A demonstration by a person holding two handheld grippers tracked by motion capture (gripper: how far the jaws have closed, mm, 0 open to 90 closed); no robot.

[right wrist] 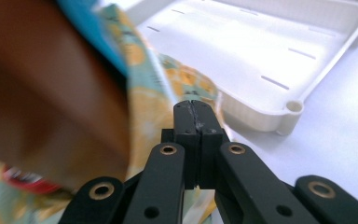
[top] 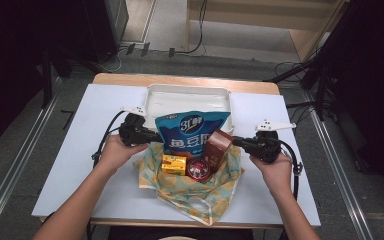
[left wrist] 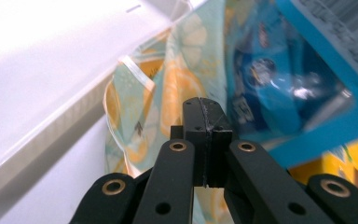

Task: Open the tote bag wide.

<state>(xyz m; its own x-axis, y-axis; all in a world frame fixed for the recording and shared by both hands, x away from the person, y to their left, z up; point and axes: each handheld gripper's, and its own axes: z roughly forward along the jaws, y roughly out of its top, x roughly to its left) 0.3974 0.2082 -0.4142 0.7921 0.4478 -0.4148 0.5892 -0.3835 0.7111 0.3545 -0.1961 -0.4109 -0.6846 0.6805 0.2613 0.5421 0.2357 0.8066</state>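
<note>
One patterned cloth bag [top: 190,187] lies near the tabletop's front edge, carrying one blue snack pouch [top: 192,131], one brown carton [top: 218,148], one yellow box [top: 174,164] and one red round tin [top: 198,169]. One white tray [top: 187,100] sits at the back edge.

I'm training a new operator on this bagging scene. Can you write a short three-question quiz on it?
1. True or false: the blue snack bag stands in the lemon-print cloth bag.
2. Which sits beyond the cloth bag? A) white tray B) a kettle C) a laptop
3. What stands right of the blue bag, next to the red round tin?

Key: 1 true; 2 A; 3 the brown box. Both the left gripper and right gripper have their fingers closed at the cloth's edges.
</note>
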